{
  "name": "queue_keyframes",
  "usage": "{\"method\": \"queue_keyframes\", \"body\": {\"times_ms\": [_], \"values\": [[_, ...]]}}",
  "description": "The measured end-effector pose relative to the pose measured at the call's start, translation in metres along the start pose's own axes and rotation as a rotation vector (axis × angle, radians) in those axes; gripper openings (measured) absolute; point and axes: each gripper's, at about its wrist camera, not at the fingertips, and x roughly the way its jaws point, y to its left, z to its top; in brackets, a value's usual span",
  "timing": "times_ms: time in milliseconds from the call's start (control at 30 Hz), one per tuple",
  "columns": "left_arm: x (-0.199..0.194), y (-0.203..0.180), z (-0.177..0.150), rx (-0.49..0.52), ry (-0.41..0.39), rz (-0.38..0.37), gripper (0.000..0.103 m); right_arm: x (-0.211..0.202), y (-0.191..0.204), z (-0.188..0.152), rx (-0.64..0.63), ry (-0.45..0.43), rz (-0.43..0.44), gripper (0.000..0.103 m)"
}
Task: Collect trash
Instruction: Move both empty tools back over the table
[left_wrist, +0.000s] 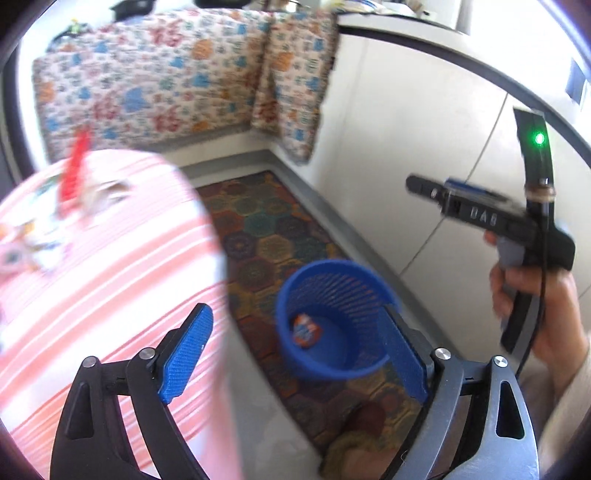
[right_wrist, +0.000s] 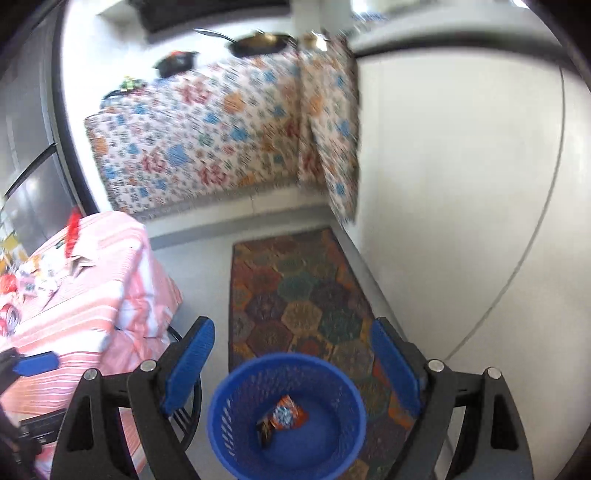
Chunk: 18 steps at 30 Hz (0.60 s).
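Trash: one orange wrapper lies in the blue basket just below your grippers, its print too blurred to read. Your left gripper and right gripper both stand wide with nothing between the pads. Farther off, more scraps sit on the striped table, smeared and partly cut off at the frame edge.
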Motion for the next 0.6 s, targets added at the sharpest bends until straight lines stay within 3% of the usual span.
{"method": "queue_keyframes", "body": {"times_ms": [133, 367, 600], "values": [[-0.034, 0.056, -0.034, -0.053, 0.007, 0.136, 0.093, -0.017, 0.052, 0.005, -0.093, -0.057, 0.057, 0.088], [-0.074, 0.162, -0.085, -0.202, 0.011, 0.386, 0.093, -0.026, 0.171, 0.005, -0.246, -0.063, 0.251, 0.088], [-0.085, 0.224, -0.108, -0.260, 0.053, 0.505, 0.093, -0.009, 0.278, -0.027, -0.453, 0.043, 0.402, 0.088]]}}
